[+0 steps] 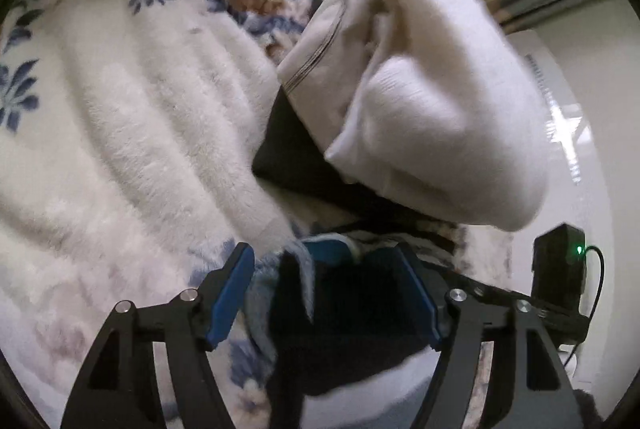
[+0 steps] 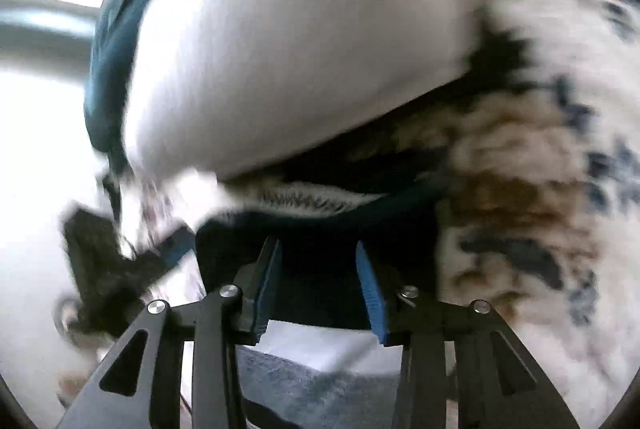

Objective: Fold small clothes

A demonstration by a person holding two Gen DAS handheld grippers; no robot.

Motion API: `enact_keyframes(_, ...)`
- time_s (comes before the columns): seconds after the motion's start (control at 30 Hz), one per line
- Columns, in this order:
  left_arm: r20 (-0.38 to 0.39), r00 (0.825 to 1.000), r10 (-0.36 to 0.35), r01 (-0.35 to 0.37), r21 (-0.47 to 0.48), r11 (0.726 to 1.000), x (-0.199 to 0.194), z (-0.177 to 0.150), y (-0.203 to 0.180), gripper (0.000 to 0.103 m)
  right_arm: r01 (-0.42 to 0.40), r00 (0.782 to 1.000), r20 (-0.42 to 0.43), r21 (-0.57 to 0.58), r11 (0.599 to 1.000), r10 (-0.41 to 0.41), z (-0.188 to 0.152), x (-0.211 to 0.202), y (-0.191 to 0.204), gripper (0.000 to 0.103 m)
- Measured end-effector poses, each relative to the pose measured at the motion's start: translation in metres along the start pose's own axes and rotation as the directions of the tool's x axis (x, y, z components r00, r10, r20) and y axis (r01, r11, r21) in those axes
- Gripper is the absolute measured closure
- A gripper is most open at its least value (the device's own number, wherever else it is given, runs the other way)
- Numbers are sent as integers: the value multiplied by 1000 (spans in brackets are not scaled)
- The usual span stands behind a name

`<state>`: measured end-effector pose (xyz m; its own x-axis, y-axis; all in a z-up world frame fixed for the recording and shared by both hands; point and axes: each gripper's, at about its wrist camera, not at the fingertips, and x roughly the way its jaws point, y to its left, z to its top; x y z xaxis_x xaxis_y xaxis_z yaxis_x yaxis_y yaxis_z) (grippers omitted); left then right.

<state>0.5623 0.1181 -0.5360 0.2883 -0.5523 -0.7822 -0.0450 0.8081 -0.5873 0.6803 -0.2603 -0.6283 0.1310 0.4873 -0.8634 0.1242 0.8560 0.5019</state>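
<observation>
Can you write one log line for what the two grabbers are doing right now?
left gripper: open over dark cloth | right gripper: open, dark cloth between jaws | white garment: bunched on floral blanket

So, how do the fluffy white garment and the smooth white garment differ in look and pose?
The fluffy white garment has long ribbed pile and lies spread flat; the smooth white garment has short, fine texture and sits bunched in a rounded heap. The smooth one shows a stitched hem, the fluffy one none. Both are white.

We see the right wrist view smeared by motion blur: the blanket (image 2: 540,157) pattern streaks, and a dark object (image 2: 100,253) at left stays unreadable. The left gripper (image 1: 332,293) bases are cut off by the bottom edge.
</observation>
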Motion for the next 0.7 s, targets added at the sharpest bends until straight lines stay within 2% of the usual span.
enact_keyframes(0.07, -18, 1000, 26, -26, 3, 1000, 17, 4, 1, 34, 105, 994, 29, 1, 994, -105, 11, 20, -6, 63)
enact_keyframes(0.13, -38, 998, 50, -50, 5, 999, 27, 8, 4, 34, 163, 984, 66, 13, 987, -164, 26, 31, -10, 66)
enact_keyframes(0.2, -35, 999, 36, -36, 2, 999, 25, 9, 5, 34, 171, 983, 69, 16, 985, -172, 32, 28, -6, 66)
enact_keyframes(0.27, -3, 1000, 26, -26, -2, 1000, 1, 5, 3, 34, 175, 980, 99, 9, 984, -175, 28, 6, 1, 65)
enact_keyframes(0.37, 39, 999, -15, 16, -2, 1000, -37, -16, -7, 34, 176, 971, 171, -38, 984, -167, -6, -41, 15, 63)
enact_keyframes(0.43, 24, 999, -23, 23, -2, 1000, -46, -36, -16, 34, 201, 970, 151, -60, 978, -190, -36, -53, 19, 63)
enact_keyframes(0.5, -47, 998, -29, 29, -11, 1000, -36, -56, -18, 34, 174, 983, 70, -61, 983, -169, -67, -51, 12, 63)
enact_keyframes(0.57, -82, 996, 39, -38, 13, 999, -16, -66, -17, 34, 144, 989, -15, -26, 989, -144, -94, -36, -1, 63)
enact_keyframes(0.63, -104, 989, 108, -104, 44, 994, 2, -65, -10, 34, 177, 983, -37, 3, 984, -177, -113, -21, -20, 61)
enact_keyframes(0.7, -108, 989, 97, -94, 30, 995, 5, -60, -2, 33, 216, 976, -43, 66, 974, -213, -123, -19, -36, 61)
